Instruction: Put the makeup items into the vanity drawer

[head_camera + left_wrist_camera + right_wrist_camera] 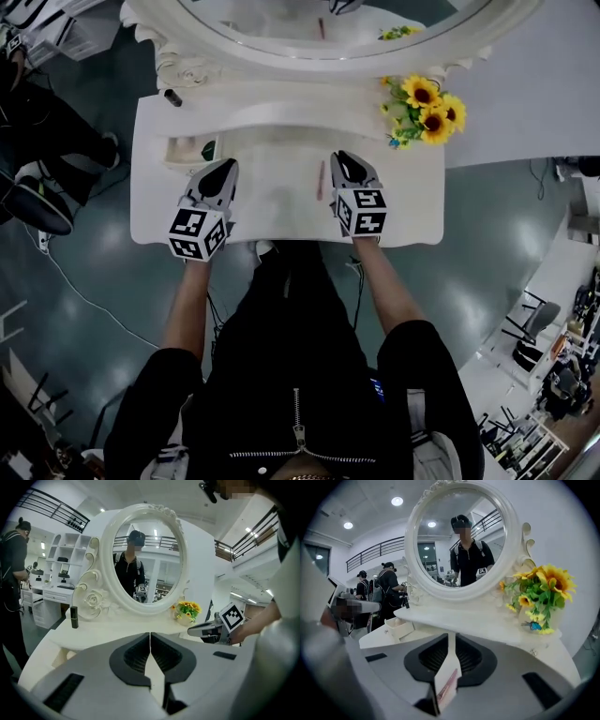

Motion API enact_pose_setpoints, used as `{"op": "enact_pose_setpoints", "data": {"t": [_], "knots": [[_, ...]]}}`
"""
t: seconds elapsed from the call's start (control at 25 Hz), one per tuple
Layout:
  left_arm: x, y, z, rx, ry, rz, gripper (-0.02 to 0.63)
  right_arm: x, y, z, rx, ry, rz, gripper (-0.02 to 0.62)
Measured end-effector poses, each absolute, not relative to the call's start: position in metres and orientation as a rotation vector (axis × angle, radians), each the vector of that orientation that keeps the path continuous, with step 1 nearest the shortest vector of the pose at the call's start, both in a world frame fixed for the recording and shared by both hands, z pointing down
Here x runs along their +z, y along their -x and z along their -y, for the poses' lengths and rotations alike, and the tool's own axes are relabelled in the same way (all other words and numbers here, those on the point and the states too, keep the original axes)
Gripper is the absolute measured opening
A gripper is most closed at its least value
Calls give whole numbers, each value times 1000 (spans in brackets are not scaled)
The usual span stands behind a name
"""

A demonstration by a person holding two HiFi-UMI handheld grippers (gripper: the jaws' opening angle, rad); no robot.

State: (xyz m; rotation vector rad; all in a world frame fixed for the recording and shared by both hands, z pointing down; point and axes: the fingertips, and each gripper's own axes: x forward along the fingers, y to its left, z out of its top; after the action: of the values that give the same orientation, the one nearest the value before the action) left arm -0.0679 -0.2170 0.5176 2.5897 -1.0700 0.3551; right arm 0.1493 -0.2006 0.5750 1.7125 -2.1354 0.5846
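Note:
A white vanity table (281,202) stands under an oval mirror. Its small left drawer (181,151) is pulled out, with a green item (209,149) inside; the drawer (399,627) also shows in the right gripper view. A thin pink pencil (320,180) lies on the tabletop just left of my right gripper (343,162). That gripper (451,637) stands open by a narrow gap with nothing gripped; the pencil (446,689) shows below through the gap. My left gripper (223,172) hovers near the drawer, shut and empty (150,637). A black lipstick (172,97) stands on the upper shelf.
A pot of sunflowers (427,108) sits at the table's back right. The mirror frame (96,597) rises behind the shelf. A person (37,122) stands on the floor to the left of the vanity. Shelving and a chair (534,323) are at the right.

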Motion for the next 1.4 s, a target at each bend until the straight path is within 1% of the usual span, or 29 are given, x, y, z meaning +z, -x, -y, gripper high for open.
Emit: {"op": "enact_pose_setpoints", "data": {"t": [0.12,0.24,0.52,0.72,0.84,1.04,1.08,1.4], "knots": [[526,68,214,371,-2573,1066,23,601,-142,195,629,-1644,2087,99],[532,69,215,382,-2560,1068,23,629,-135,188,662,-1571,2020,130],[542,79,214,408,-2527,1082,23,687,-130,170,777,-1463,1905,149],[546,86,214,414,-2511,1097,23,712,-128,158,812,-1409,1847,140],[548,88,214,415,-2506,1101,23,716,-131,156,814,-1426,1834,109],[547,91,212,416,-2501,1109,23,716,-131,156,803,-1416,1827,80],[547,91,212,415,-2500,1111,23,715,-129,155,802,-1408,1827,56],[541,95,212,406,-2508,1127,23,706,-135,161,800,-1474,1859,51]]}}
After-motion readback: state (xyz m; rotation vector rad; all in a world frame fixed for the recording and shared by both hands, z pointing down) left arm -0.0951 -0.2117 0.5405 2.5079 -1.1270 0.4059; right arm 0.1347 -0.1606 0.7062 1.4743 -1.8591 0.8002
